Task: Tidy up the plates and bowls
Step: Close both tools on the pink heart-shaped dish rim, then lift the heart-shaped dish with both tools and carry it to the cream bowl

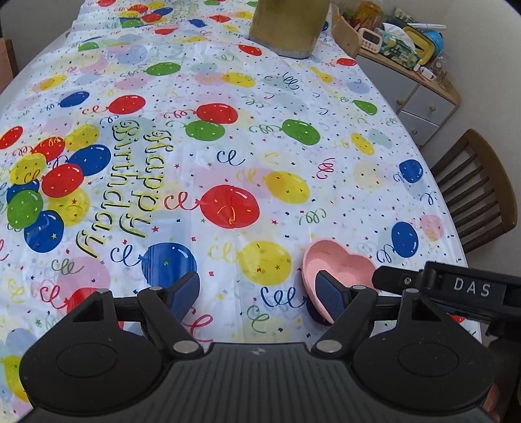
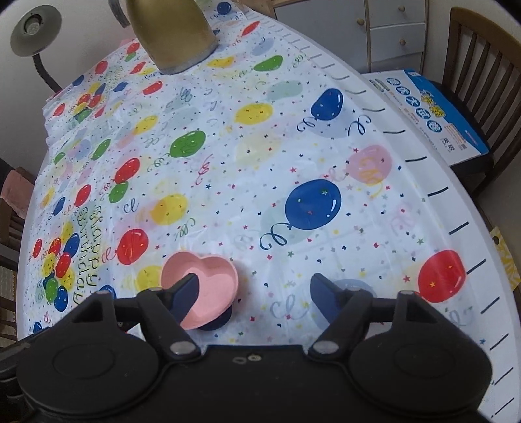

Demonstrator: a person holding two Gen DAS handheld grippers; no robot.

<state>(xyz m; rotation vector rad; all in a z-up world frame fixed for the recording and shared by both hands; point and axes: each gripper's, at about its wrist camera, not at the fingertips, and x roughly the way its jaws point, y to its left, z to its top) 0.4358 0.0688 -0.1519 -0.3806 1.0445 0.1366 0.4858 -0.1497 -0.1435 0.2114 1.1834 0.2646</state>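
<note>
A pink heart-shaped bowl [image 1: 338,263] sits on the balloon tablecloth, on top of a dark blue dish whose edge shows under it [image 2: 218,320]. In the left wrist view my left gripper [image 1: 257,294] is open, low over the table, and its right finger [image 1: 329,297] overlaps the bowl's near rim. In the right wrist view the same bowl [image 2: 211,276] lies at the left, with my right gripper's [image 2: 255,297] left finger [image 2: 187,294] overlapping its near side. The right gripper is open. Part of the right gripper's body [image 1: 456,288] shows at the right of the left wrist view.
A gold metal jug [image 1: 288,26] stands at the table's far end, also in the right wrist view [image 2: 172,32]. A cabinet with clutter [image 1: 407,65] and a wooden chair [image 1: 478,188] stand off the right edge. A blue and white box [image 2: 433,110] lies on another chair.
</note>
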